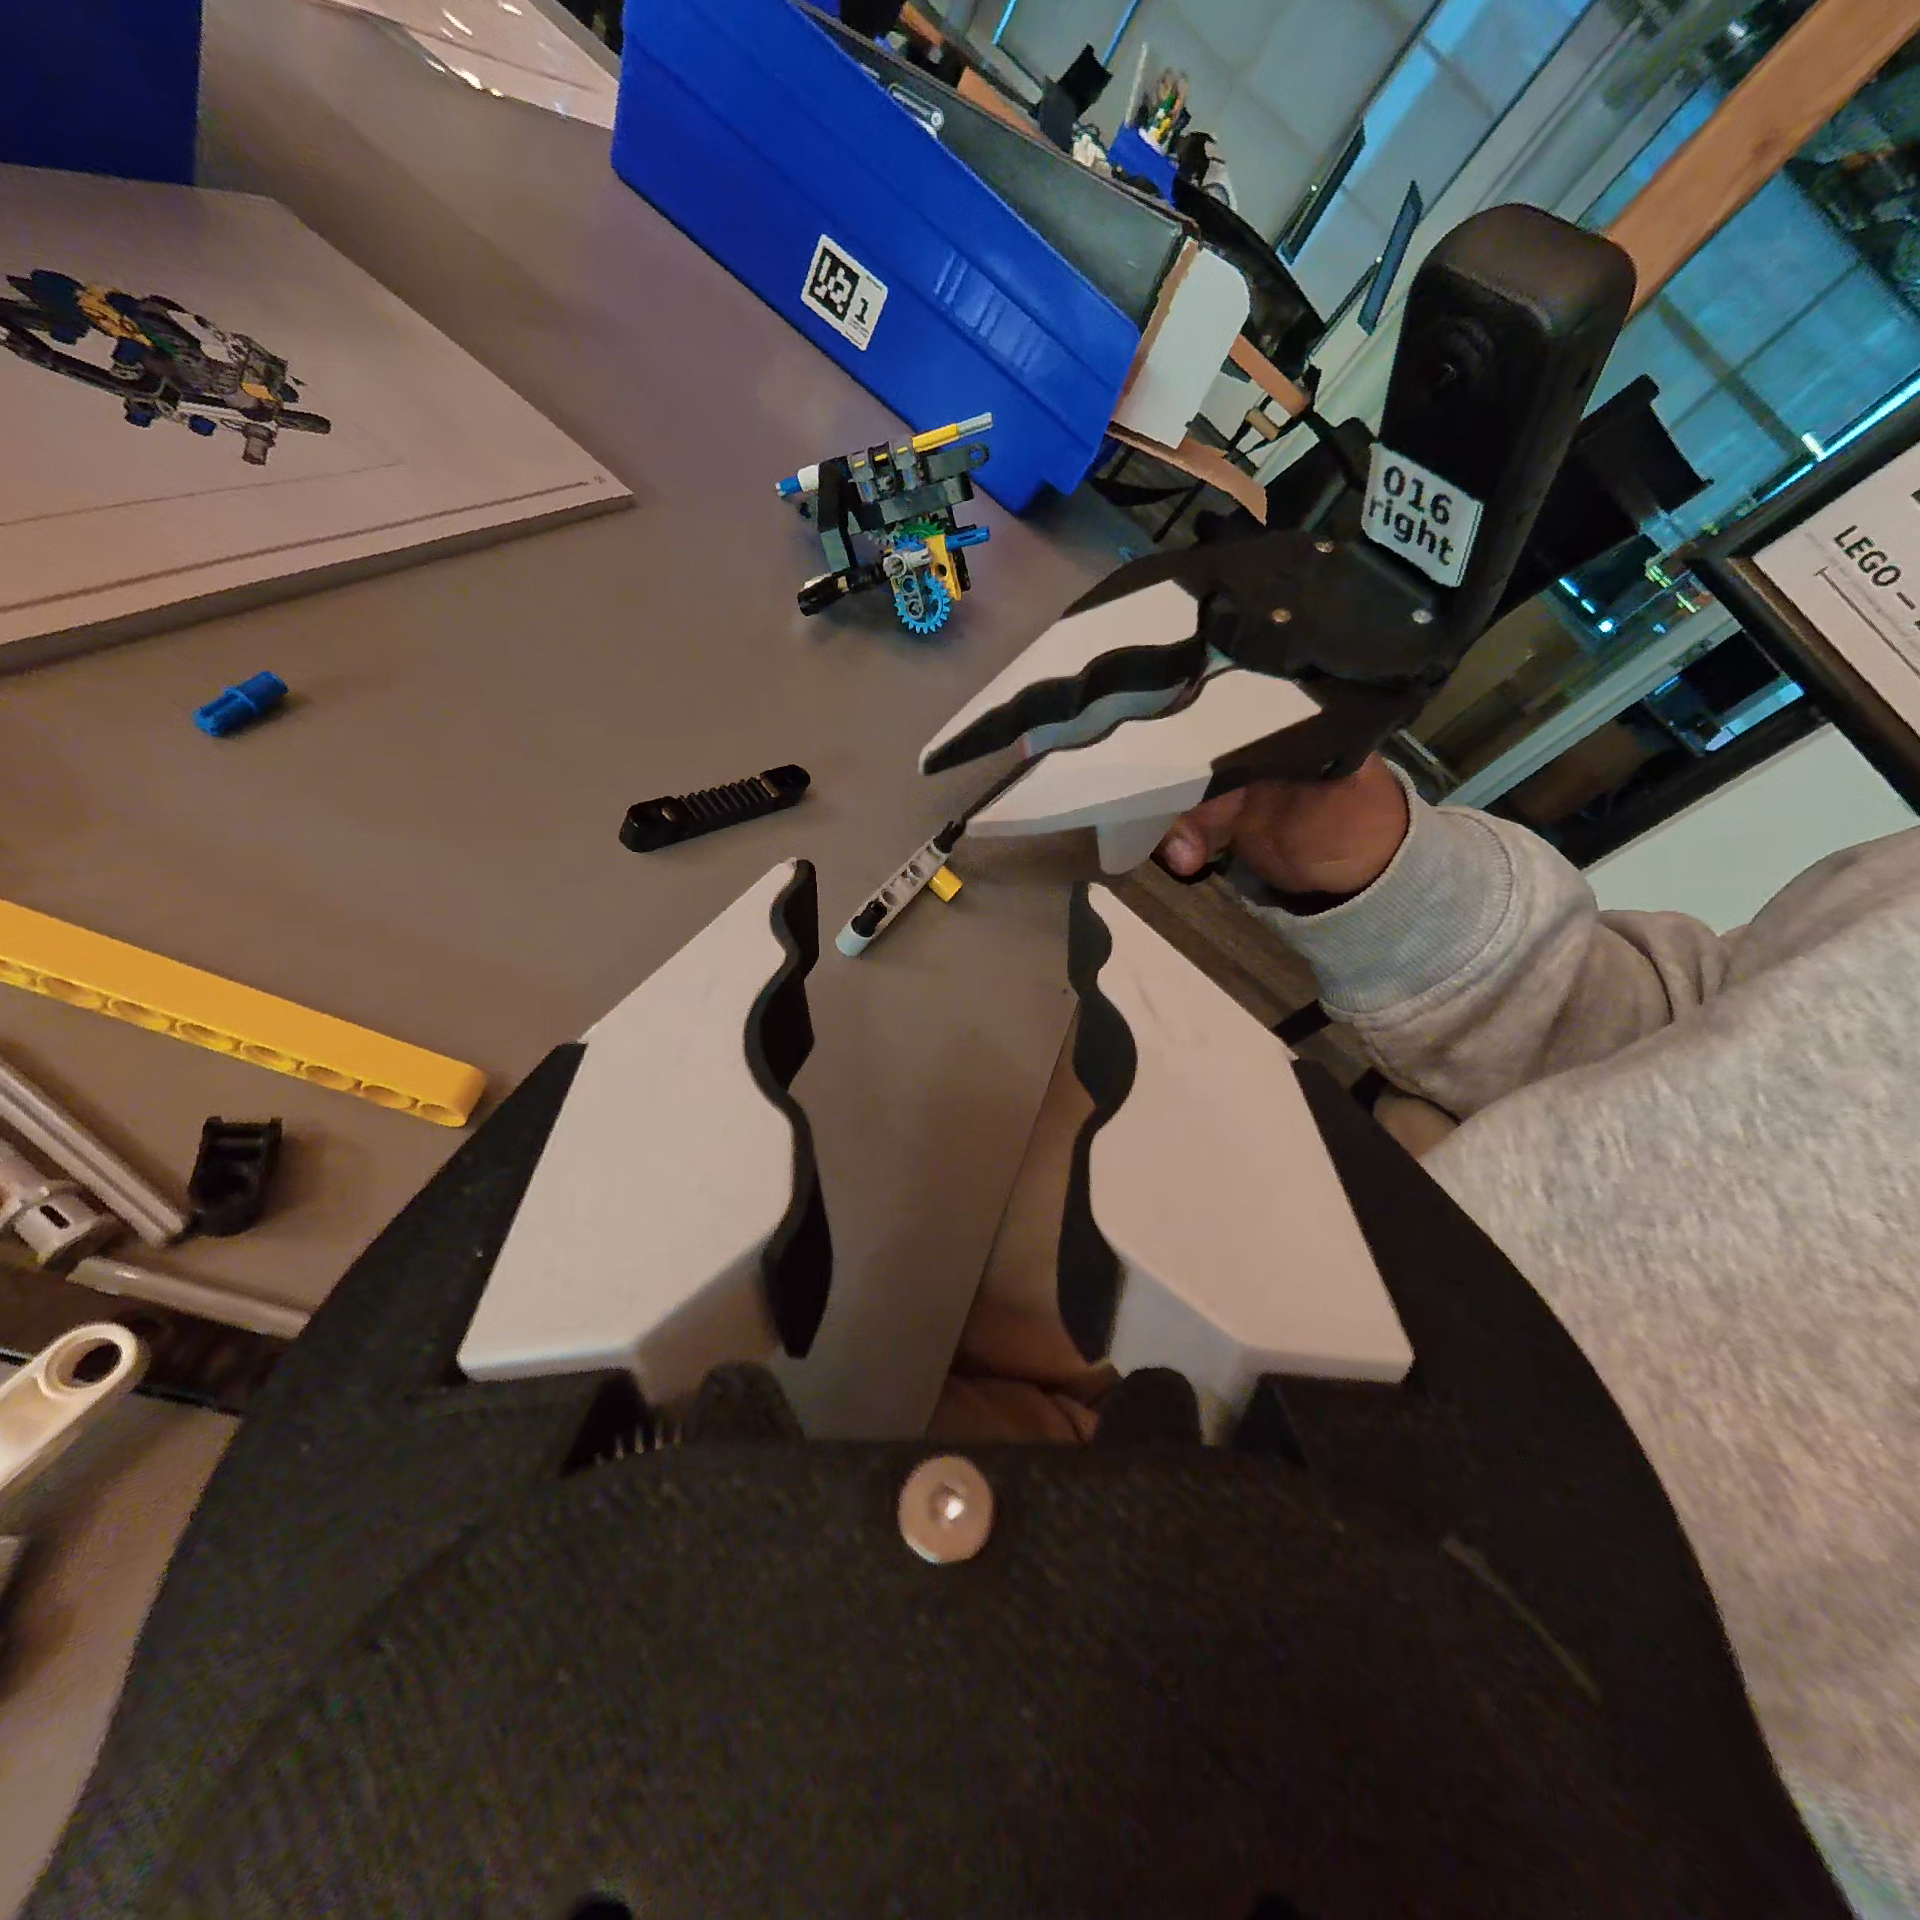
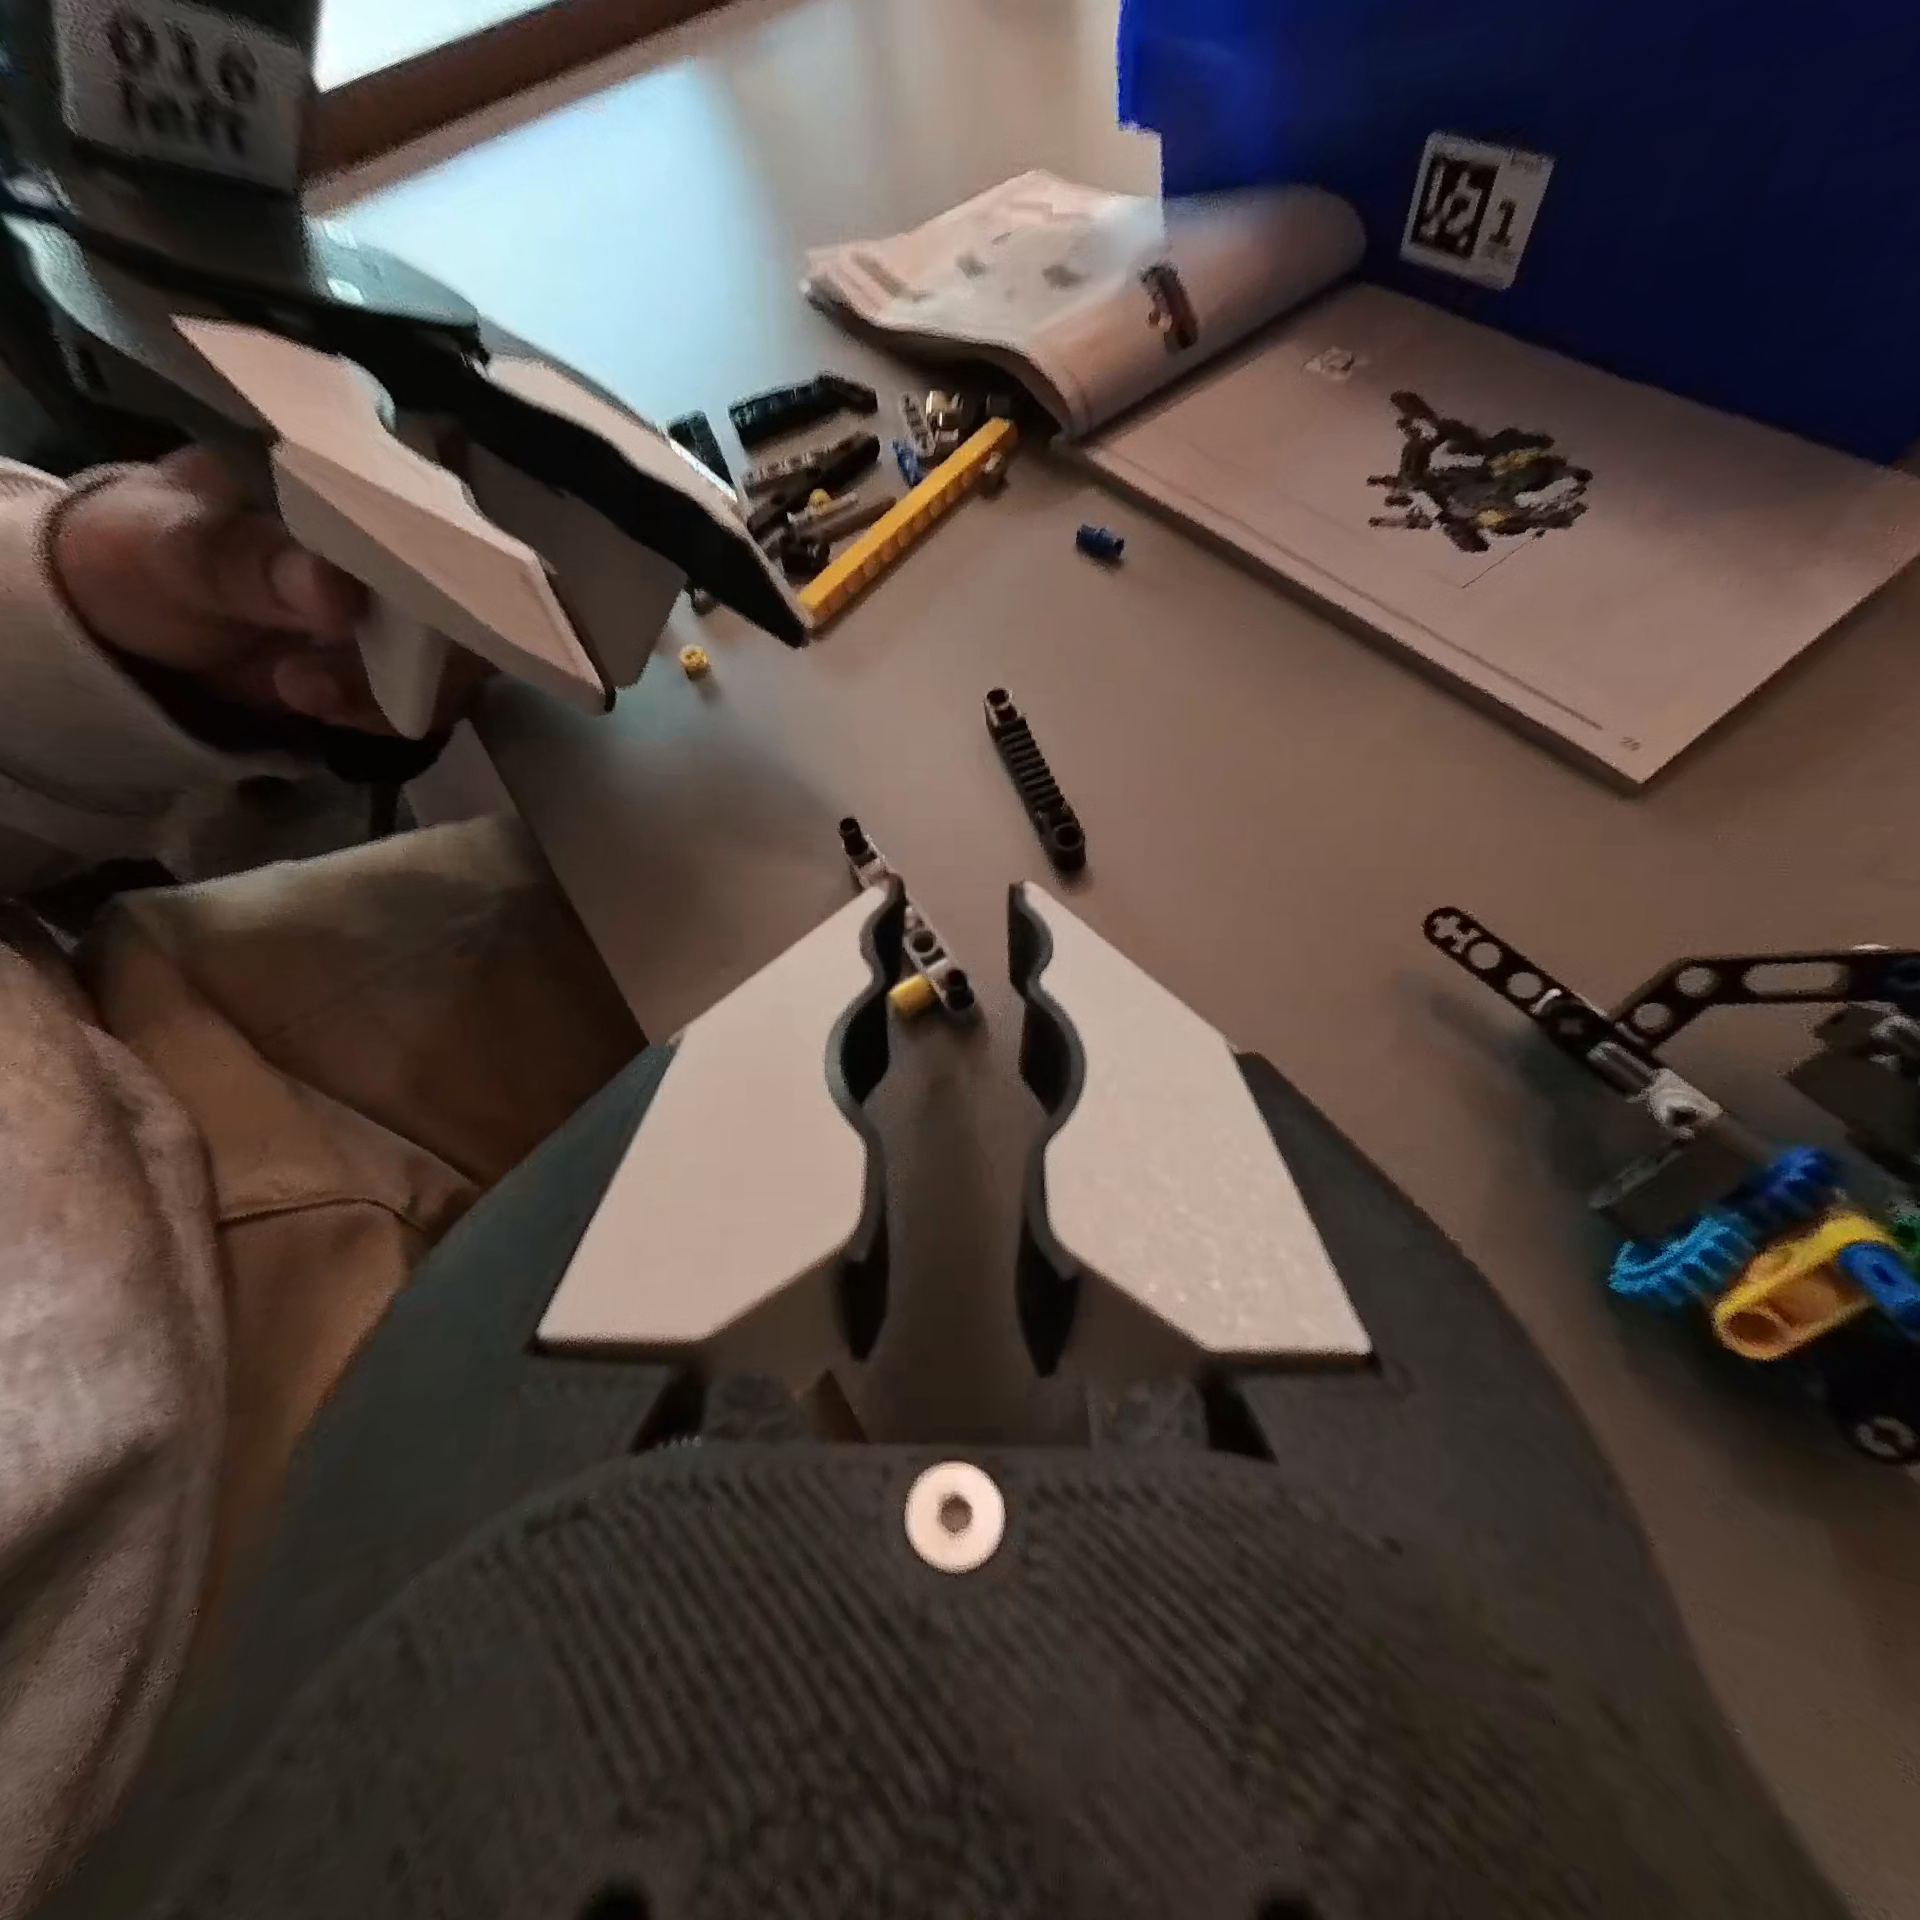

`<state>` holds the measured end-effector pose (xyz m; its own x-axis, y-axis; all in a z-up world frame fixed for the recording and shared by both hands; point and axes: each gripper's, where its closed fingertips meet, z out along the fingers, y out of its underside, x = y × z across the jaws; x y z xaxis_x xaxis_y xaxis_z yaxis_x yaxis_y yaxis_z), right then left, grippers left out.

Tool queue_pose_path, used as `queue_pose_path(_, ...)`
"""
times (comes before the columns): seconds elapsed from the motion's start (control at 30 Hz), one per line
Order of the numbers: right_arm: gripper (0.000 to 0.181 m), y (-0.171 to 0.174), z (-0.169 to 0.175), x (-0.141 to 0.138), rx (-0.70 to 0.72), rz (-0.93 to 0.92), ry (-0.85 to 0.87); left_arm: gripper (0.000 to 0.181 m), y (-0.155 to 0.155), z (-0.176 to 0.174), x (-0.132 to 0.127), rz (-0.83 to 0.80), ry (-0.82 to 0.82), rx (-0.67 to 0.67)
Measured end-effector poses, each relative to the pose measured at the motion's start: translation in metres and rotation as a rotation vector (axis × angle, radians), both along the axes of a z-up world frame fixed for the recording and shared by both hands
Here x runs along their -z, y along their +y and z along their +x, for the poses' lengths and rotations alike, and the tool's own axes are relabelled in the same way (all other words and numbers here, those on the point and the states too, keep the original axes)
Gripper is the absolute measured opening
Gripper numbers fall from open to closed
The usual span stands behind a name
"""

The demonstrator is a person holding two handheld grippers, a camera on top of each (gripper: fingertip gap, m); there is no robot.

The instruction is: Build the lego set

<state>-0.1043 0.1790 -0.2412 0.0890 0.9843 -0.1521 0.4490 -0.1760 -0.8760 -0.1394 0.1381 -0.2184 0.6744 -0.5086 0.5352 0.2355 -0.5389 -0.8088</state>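
A small grey beam with a yellow pin (image 1: 899, 899) lies on the grey table, also seen in the right wrist view (image 2: 920, 951). My right gripper (image 2: 951, 899) is open and empty, its tips just above and around this beam; it also shows in the left wrist view (image 1: 951, 795). My left gripper (image 1: 940, 883) is open and empty, held above the table with the beam just beyond its tips. A black gear rack (image 1: 715, 807) (image 2: 1034, 779) lies a little past the beam. The partly built model (image 1: 894, 530) (image 2: 1766, 1195) stands farther off.
An open instruction booklet (image 1: 260, 416) (image 2: 1455, 540) and a blue bin (image 1: 883, 260) (image 2: 1662, 208) lie at the back. A long yellow beam (image 1: 239, 1029) (image 2: 914, 520), a blue pin (image 1: 239, 703) (image 2: 1099, 540), a black connector (image 1: 234, 1164) and a tiny yellow bush (image 2: 694, 658) lie loose.
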Motion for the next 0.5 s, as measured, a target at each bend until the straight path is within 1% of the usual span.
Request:
queue_pose_path(0.03,0.02,0.001,0.0,-0.004,0.009,-0.014,0.028,0.047,0.0,0.0,0.0,-0.001,-0.001,0.001)
queue_pose_path(0.17,0.026,0.007,-0.001,-0.017,0.05,-0.076,0.127,0.047,0.0,0.0,0.0,-0.005,-0.004,0.001)
queue_pose_path(0.23,0.027,0.01,0.0,-0.018,0.065,-0.071,0.134,0.047,0.0,0.0,0.001,-0.007,-0.004,0.001)
queue_pose_path(0.5,0.03,0.017,0.002,-0.002,0.121,0.101,0.004,0.05,0.001,0.001,0.004,-0.032,-0.002,0.007)
